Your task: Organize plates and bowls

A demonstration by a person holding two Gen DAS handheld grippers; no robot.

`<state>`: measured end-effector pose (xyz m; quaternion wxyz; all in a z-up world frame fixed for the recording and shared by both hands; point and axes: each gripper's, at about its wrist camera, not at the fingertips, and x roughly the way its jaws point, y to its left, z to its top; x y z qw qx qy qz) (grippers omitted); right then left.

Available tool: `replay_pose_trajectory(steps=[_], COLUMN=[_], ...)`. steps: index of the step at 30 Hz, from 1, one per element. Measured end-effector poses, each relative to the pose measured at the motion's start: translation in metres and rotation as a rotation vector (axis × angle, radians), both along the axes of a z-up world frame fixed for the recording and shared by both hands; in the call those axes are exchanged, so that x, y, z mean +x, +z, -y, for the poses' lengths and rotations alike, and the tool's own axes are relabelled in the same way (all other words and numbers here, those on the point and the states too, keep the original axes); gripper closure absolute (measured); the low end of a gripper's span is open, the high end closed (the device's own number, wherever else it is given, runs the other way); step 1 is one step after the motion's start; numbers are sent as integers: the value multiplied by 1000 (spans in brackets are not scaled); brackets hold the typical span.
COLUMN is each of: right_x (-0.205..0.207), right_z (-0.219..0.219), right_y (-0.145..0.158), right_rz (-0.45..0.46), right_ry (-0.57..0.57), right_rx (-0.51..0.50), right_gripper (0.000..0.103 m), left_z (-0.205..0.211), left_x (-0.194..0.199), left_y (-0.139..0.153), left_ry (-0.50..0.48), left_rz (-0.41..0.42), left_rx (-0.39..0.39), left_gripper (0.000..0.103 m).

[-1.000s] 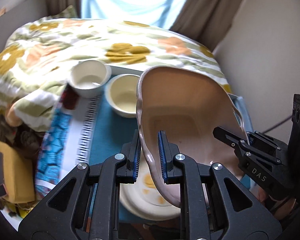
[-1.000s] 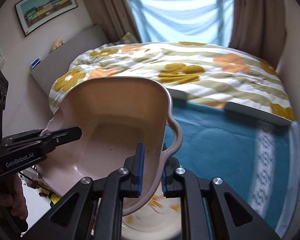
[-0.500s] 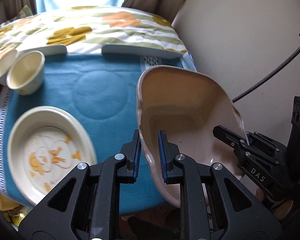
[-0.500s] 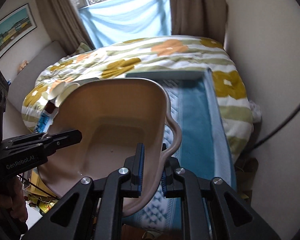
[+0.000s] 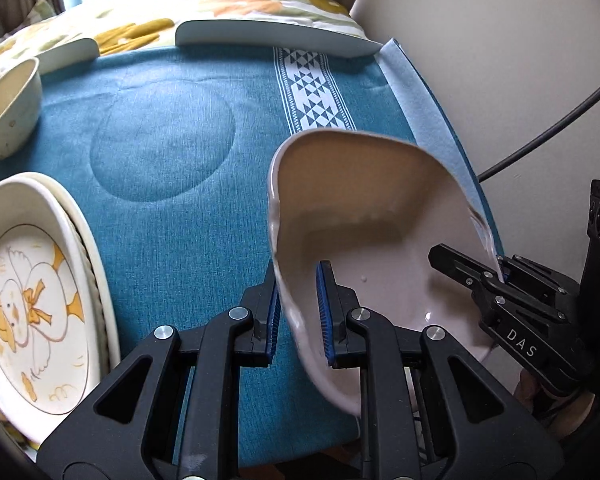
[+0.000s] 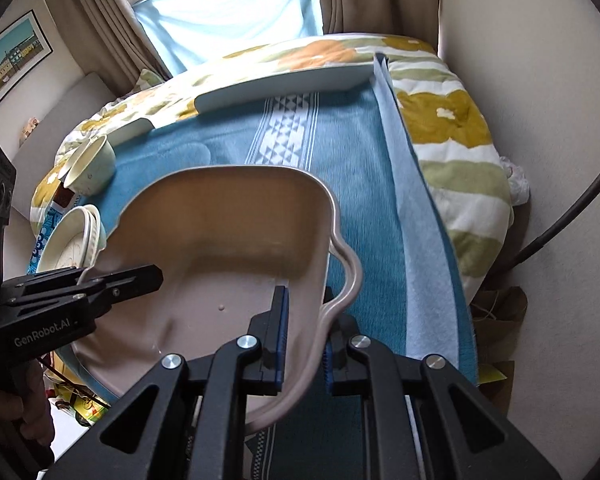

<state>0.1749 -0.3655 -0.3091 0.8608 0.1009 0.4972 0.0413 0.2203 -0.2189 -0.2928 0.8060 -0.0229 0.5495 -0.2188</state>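
Note:
A pink baking dish point(image 5: 360, 216) with wavy handles hangs in the air over the right part of the teal cloth point(image 5: 172, 168). My left gripper point(image 5: 298, 316) is shut on its left rim. My right gripper point(image 6: 304, 344) is shut on its right handle; the dish also shows in the right wrist view point(image 6: 228, 248). Stacked cream plates with a duck drawing point(image 5: 32, 308) lie at the left. A cream bowl point(image 5: 8, 108) stands at the far left, with a second bowl behind it, seen in the right wrist view point(image 6: 94, 160).
The cloth covers a table pushed against a bed with a flowered quilt point(image 6: 440, 120). A white wall point(image 5: 500, 60) and a black cable point(image 5: 560, 120) are close on the right. The table's right edge point(image 6: 428, 240) drops to clutter on the floor.
Both grippers have carried the dish to the right and lower over the cloth. The duck plates and the bowls have slid further left in the left wrist view.

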Motion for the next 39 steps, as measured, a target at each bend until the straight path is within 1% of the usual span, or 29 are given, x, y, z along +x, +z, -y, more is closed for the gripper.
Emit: replay_pose_trajectory(steps=[4, 9, 10, 12, 13, 14, 16, 17, 18, 24, 30, 31, 33, 34, 35, 37, 39], right_x=[0, 2, 3, 5, 6, 6, 5, 4, 3, 1, -15, -18, -24, -26, -28, -28, -23], right_z=[3, 8, 9, 10, 10, 9, 10, 11, 12, 21, 17, 15, 9, 5, -1, -15, -33], right_y=[-9, -13, -14, -16, -16, -16, -15, -14, -12, 5, 47, 53, 72, 79, 89, 105, 120], right_rz=[-14, -21, -27, -33, -34, -32, -16, -7, 7, 38, 95, 104, 129, 143, 165, 200, 236], right_ry=[-10, -23, -27, -31, -33, -36, -44, -48, -57, -100, -111, -111, -95, -82, -63, -17, 35], right_rx=[16, 49, 59, 73, 76, 81, 93, 100, 107, 135, 95, 87, 72, 72, 68, 58, 59], right_gripper=[90, 90, 90, 90, 90, 87, 73, 57, 50, 49, 49, 48, 34, 31, 29, 29, 27], left_z=[3, 7, 9, 13, 15, 17, 18, 18, 19, 13, -6, -12, -26, -36, -44, -64, -87], left_x=[2, 5, 8, 9, 9, 9, 6, 5, 5, 0, -14, -17, -24, -28, -31, -35, -38], left_y=[-9, -11, -12, -13, -14, -14, -11, -10, -9, 0, 25, 30, 43, 52, 60, 77, 98], left_ry=[-12, -27, -28, -37, -43, -50, -55, -60, -64, -73, -59, -51, -27, -12, 0, 35, 84], left_rz=[-13, -6, -10, -17, -14, -5, 28, 39, 46, 44, 47, 46, 57, 72, 87, 126, 174], left_rx=[25, 50, 60, 86, 96, 102, 109, 112, 120, 129, 106, 103, 93, 88, 88, 101, 115], left_gripper=[88, 88, 86, 75, 59, 44, 34, 34, 34, 34, 34, 33, 33, 33, 33, 33, 33])
